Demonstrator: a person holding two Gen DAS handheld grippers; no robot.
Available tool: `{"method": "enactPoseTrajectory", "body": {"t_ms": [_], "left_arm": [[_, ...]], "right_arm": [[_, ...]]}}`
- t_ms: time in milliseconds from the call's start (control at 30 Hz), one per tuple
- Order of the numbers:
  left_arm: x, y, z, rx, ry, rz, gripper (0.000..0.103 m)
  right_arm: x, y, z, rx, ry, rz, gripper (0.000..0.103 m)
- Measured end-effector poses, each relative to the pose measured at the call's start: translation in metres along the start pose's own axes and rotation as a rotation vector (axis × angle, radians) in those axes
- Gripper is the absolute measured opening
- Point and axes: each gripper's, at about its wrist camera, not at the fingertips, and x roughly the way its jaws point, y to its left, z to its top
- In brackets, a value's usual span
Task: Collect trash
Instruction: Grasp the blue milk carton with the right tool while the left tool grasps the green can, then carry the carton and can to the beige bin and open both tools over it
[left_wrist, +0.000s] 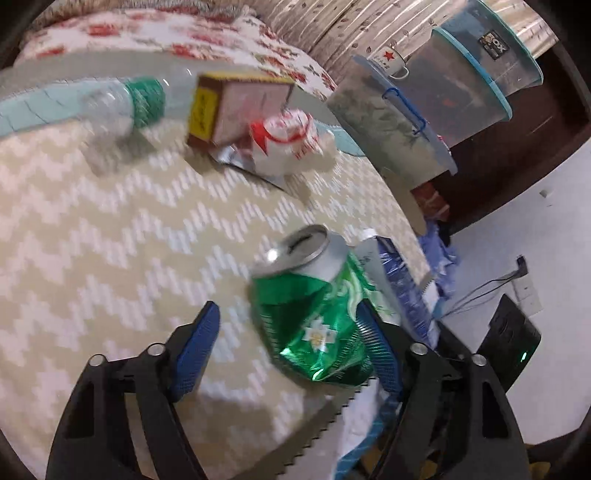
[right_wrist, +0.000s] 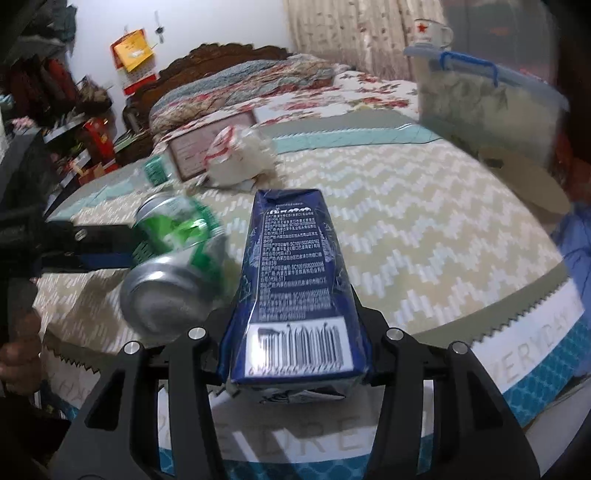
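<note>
The left gripper (left_wrist: 288, 332) reaches level over the surface (left_wrist: 110, 229), jaws spread around a crushed green can (left_wrist: 314, 314). Beside the can, the right gripper (right_wrist: 291, 332) clamps a blue carton (right_wrist: 291, 266).

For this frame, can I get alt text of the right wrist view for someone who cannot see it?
The right gripper is shut on a dark blue drink carton, barcode facing the camera, above a zigzag-patterned tablecloth. A crushed green can sits just left of it, with crumpled paper trash and a floral bed behind.
</note>
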Motion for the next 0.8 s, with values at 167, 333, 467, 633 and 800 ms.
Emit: {"method": "enactPoseTrajectory", "body": {"t_ms": [167,333,467,633,800], "left_arm": [[0.019,-0.023,-0.003,0.045,0.008,0.027,0.05],[0.024,-0.042,0.006,0.087,0.003,0.032,0.048],[0.03,-0.058,0.021,0.114,0.008,0.001,0.029],[0.063,-0.086,0.038,0.166,0.055,-0.006,0.029],[0.083,-0.113,0.058,0.213,0.067,-0.024,0.029]], "right_arm": [[-0.001,0.01,-0.005,-0.031,0.006,0.008,0.051],[-0.005,-0.007,-0.004,0.024,-0.014,0.009,0.051],[-0.008,-0.041,0.0,0.133,-0.037,-0.018,0.051],[-0.008,-0.076,0.002,0.213,-0.033,-0.049,0.051],[-0.013,-0.108,0.007,0.257,-0.057,-0.085,0.051]]}}
